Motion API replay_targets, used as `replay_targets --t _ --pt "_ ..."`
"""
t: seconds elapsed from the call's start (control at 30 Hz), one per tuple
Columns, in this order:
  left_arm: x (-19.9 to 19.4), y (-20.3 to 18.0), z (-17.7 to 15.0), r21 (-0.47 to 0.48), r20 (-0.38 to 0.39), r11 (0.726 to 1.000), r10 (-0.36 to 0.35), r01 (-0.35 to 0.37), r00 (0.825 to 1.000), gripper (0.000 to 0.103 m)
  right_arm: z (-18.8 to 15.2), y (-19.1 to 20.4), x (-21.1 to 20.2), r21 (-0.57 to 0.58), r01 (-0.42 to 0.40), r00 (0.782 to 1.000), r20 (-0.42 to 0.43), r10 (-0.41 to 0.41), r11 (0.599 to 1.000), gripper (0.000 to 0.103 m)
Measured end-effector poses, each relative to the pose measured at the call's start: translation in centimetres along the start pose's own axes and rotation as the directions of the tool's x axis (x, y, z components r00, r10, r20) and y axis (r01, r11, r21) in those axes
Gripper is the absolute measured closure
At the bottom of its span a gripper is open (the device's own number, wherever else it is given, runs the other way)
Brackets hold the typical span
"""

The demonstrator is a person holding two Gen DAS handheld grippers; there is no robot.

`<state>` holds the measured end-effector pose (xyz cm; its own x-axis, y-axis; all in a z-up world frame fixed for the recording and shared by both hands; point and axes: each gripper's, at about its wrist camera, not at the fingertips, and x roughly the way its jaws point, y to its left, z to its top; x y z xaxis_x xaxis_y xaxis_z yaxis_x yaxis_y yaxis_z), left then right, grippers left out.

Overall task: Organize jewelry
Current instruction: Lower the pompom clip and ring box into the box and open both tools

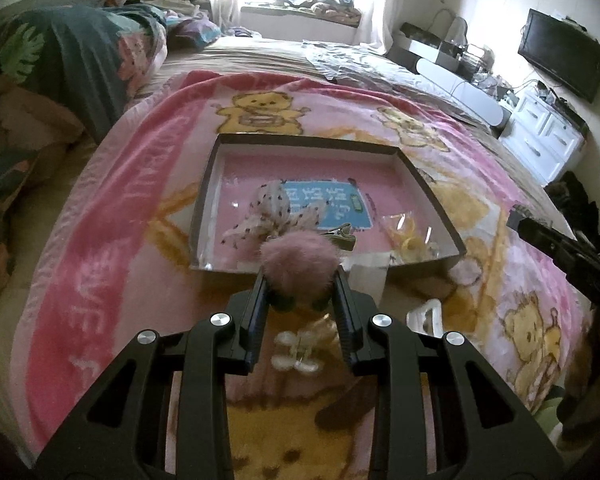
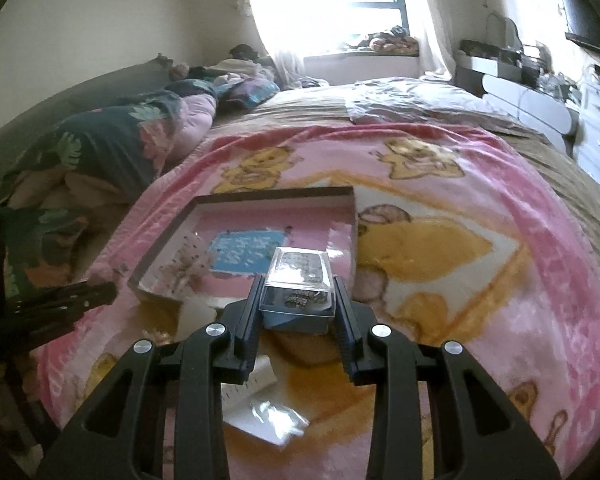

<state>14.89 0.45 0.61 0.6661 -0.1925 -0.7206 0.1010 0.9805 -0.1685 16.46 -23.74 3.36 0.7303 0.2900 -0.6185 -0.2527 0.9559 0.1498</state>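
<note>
Gripping pink pompom (image 1: 299,261) in left claw (image 1: 300,276), right claw (image 2: 296,284) clamping clear box (image 2: 298,288)

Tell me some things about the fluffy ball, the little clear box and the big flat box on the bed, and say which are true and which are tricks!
1. The left gripper holds a fluffy pink pom-pom. True.
2. The right gripper is empty. False: its jaws are shut on a small clear plastic case with a blue base.
3. The shallow dark-rimmed cardboard box lies on a pink blanket with yellow bears. True.
4. The cardboard box is empty. False: a dotted cream fabric bow and a blue card lie inside.
5. The pom-pom is green. False: it is pink.
</note>
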Motion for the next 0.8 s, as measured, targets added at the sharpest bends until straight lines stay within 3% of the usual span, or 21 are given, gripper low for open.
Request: replay_targets --t 0.47,0.8 --pt "4.0 -1.7 3.7 0.037 -0.029 0.999 0.002 -0.001 1.000 0.080 3.2 0.6 3.1 -0.061 -0.011 1.000 0.013 0.012 0.998 0.072" --pt "8.6 -2.7 5.3 0.058 -0.101 0.998 -0.007 0.013 0.995 0.080 3.8 -0.4 7.6 -0.102 -0.008 0.999 -0.046 0.003 0.995 0.072"
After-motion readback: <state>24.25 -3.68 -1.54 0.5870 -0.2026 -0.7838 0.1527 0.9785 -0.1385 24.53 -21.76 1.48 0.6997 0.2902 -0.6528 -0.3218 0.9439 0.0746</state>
